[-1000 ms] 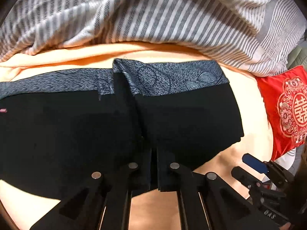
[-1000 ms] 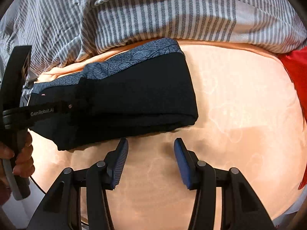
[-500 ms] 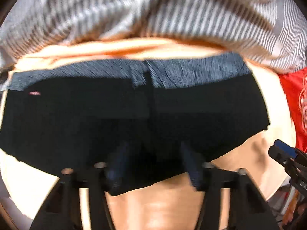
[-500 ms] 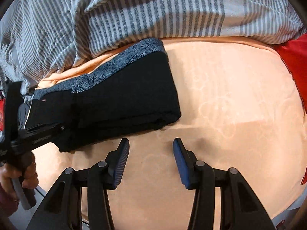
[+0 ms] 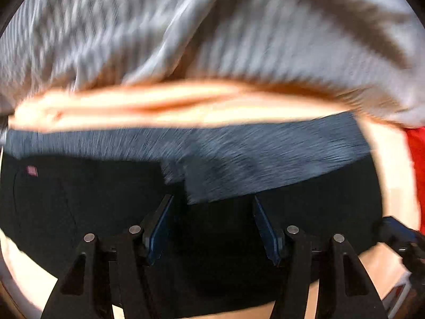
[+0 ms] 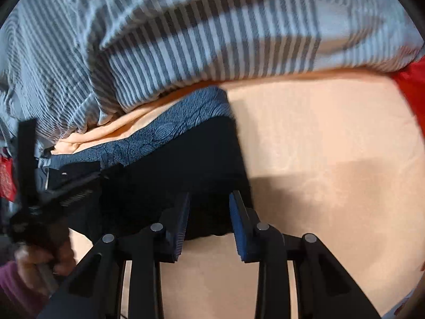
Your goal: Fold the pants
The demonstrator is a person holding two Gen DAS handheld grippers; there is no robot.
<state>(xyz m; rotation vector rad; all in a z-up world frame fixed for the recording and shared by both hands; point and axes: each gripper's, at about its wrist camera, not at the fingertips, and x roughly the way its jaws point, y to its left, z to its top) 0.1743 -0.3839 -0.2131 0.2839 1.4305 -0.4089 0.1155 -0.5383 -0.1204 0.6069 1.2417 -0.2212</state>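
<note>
The black pants with a blue-grey patterned band lie folded on the peach bed sheet. My left gripper is open and empty, its jaws wide apart low over the black cloth. The view is blurred. In the right wrist view the pants lie left of centre. My right gripper is open, its jaws over the near right corner of the folded pants. The left gripper and the hand holding it show at the left.
A grey and white striped duvet is bunched along the far side of the bed. A red cushion lies at the right. Bare peach sheet spreads right of the pants. The right gripper shows at the right edge of the left wrist view.
My left gripper has let go of the pants' edge and opened wide, moving forward over the cloth. My right gripper has moved left onto the pants' near right corner.
</note>
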